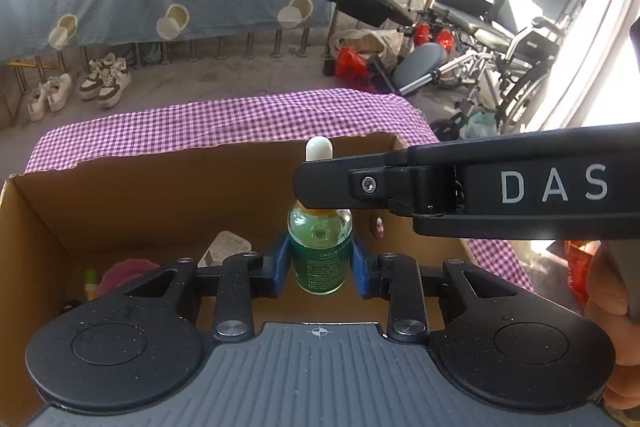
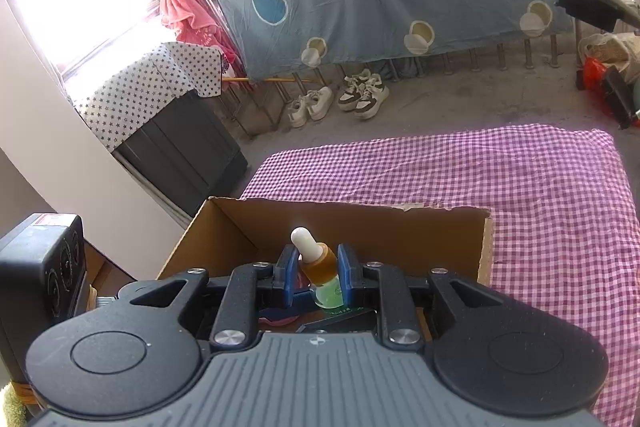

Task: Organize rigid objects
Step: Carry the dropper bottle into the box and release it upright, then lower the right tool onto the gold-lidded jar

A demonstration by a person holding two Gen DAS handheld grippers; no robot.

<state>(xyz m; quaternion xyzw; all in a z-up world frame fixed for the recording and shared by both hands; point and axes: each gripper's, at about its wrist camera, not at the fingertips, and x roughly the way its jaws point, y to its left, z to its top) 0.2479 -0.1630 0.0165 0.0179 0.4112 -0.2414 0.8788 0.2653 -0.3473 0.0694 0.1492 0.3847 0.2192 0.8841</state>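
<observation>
Left wrist view: an open cardboard box (image 1: 120,211) stands on a desk covered with a purple checked cloth (image 1: 240,119). Inside the box, at its left, lie a pink round thing (image 1: 120,273), a yellow-green stick (image 1: 90,283) and a small white packet (image 1: 224,247). The left tool (image 1: 320,263) points down into the box, its blue pads nearly together and pressing on both sides of a green dropper bottle (image 1: 319,259), which stands upright above the box floor. The right tool (image 1: 320,187) reaches across from the right, level, covering the bottle's neck; only the white rubber bulb shows above it. A hand (image 1: 612,307) holds its handle at the right edge.

Right wrist view: the same box (image 2: 360,223) lies below, the checked cloth (image 2: 520,187) spreading to the right. The right tool (image 2: 319,269) is narrowly closed, its blue pads clamping the bottle's amber collar (image 2: 318,263), the white bulb tilting up and left. The green glass (image 2: 330,293) shows just beneath.
</observation>
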